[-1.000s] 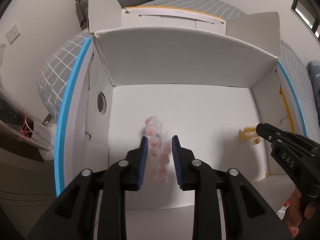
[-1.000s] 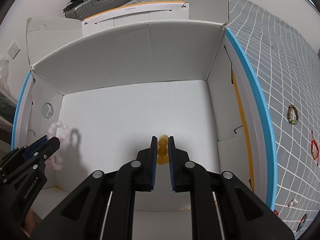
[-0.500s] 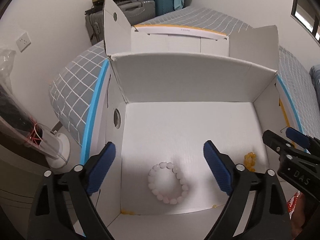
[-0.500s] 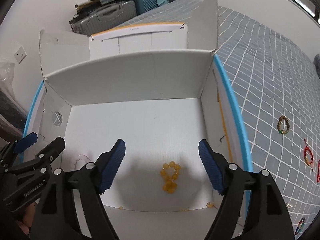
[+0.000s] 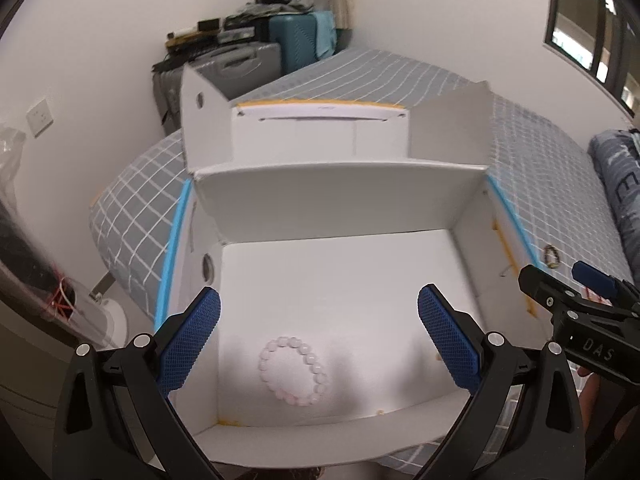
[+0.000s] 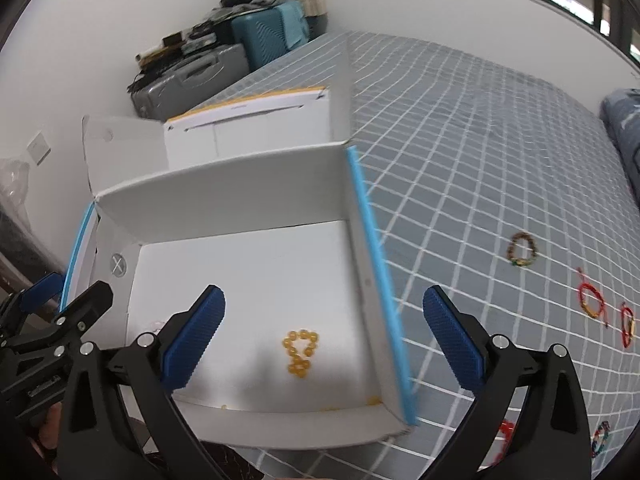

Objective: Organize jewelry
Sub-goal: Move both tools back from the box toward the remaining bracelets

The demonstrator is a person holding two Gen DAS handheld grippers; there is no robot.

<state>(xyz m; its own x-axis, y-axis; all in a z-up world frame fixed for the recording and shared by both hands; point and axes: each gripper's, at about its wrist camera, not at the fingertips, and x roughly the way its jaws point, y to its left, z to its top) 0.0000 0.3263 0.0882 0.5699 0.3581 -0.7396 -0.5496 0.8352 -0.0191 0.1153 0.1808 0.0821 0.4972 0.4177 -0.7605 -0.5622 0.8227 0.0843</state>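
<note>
A white cardboard box (image 5: 340, 184) with blue-edged sides stands open on the bed; it also shows in the right wrist view (image 6: 224, 188). A pale pink bead bracelet (image 5: 294, 376) lies flat on the box floor near the front left. A yellow bead bracelet (image 6: 301, 351) lies on the floor near the front right. My left gripper (image 5: 318, 340) is open and empty above the pink bracelet. My right gripper (image 6: 324, 338) is open and empty above the box's front right part. Each gripper shows at the edge of the other's view.
Several bracelets lie on the grey checked bedspread (image 6: 480, 140) right of the box: a dark beaded one (image 6: 521, 249), red cord ones (image 6: 592, 300) and others at the lower right (image 6: 600, 442). Suitcases (image 6: 192, 76) stand against the far wall. A folded blanket (image 5: 616, 184) lies at right.
Both grippers opened and let go: the pink bracelet and the yellow bracelet dropped onto the box floor. Both grippers then lifted and drew back from the box; the right one swung rightward.
</note>
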